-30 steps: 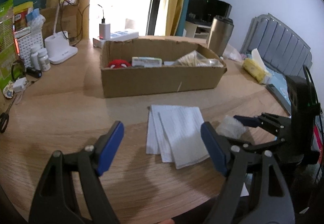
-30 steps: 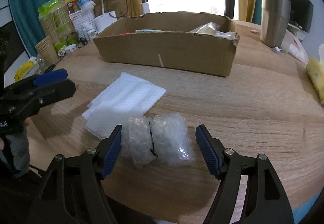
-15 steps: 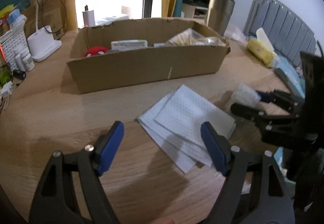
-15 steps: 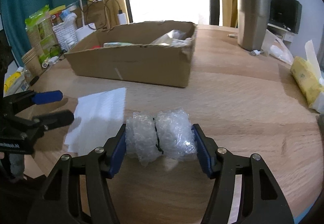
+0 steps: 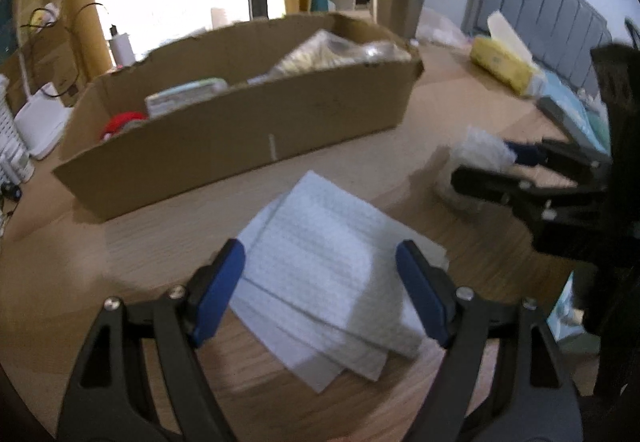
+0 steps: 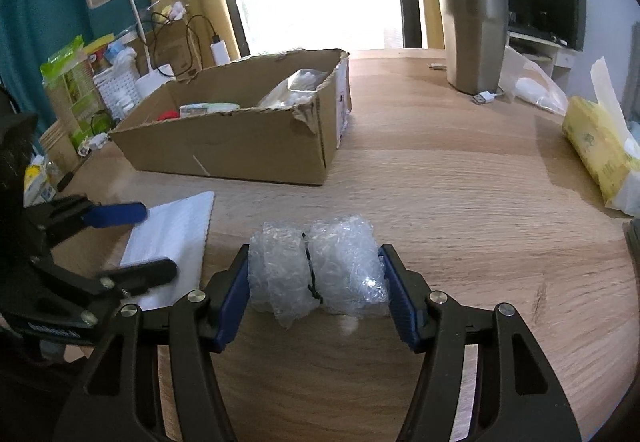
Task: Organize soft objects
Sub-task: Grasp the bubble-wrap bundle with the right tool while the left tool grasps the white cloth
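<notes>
The open brown cardboard box (image 6: 240,146) already holds several items; the right gripper (image 6: 314,282) clamps the tied clear bubble-wrap bundle (image 6: 316,266); the left gripper (image 5: 320,278) hangs wide above the unlifted folded white cloths (image 5: 328,282).

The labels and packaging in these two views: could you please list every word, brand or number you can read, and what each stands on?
Nothing can be read for certain.
Green snack bag: printing too small to read.
Yellow tissue pack: faint mark, unreadable.
Flat packet in the cardboard box: blurred.
Left tool's body: white lettering, too blurred to read.
Bubble wrap roll and white cloths: no text.
</notes>
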`<state>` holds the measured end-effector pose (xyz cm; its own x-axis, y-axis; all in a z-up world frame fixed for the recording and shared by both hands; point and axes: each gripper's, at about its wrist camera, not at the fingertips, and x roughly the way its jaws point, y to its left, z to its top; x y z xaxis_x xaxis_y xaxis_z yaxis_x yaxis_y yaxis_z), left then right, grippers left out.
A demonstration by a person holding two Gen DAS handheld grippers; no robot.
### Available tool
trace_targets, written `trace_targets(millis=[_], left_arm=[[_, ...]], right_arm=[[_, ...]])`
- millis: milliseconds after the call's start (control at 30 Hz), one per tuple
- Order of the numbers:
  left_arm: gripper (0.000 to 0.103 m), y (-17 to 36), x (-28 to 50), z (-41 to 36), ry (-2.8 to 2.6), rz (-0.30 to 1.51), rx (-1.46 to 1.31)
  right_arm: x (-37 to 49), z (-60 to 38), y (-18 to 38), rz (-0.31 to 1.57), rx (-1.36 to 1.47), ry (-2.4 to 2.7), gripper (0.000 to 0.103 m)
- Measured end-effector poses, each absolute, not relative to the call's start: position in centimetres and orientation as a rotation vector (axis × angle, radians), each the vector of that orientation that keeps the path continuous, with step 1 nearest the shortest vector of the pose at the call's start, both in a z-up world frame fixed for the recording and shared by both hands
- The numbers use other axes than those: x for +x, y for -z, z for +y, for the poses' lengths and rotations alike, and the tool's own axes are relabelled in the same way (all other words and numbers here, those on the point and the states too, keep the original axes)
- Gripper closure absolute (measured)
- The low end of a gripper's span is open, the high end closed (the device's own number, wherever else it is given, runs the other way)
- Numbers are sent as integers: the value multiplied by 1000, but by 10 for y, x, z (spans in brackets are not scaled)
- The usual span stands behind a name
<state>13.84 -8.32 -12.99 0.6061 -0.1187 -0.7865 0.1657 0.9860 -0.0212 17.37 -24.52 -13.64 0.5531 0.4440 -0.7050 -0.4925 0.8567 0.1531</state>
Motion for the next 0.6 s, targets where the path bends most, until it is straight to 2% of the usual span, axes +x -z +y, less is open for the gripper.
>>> trace_targets(millis=[233, 333, 400, 467, 567, 600], left_arm=[[24, 135, 144, -90, 178, 912, 84], [31, 136, 144, -89, 187, 911, 80], [46, 135, 142, -89, 198, 907, 81], [55, 133, 140, -90, 216, 905, 88], [76, 132, 138, -91, 241, 911, 97], [79, 131, 138, -91, 250, 916, 95]], right_arm=[[177, -245, 138, 824, -63, -572, 38], [178, -246, 138, 829, -57, -575, 38], [178, -246, 138, 829, -57, -574, 38], [178, -246, 138, 830, -56, -571, 38], [178, -245, 137, 833, -56, -564, 38], [178, -245, 137, 835, -56, -562, 38]])
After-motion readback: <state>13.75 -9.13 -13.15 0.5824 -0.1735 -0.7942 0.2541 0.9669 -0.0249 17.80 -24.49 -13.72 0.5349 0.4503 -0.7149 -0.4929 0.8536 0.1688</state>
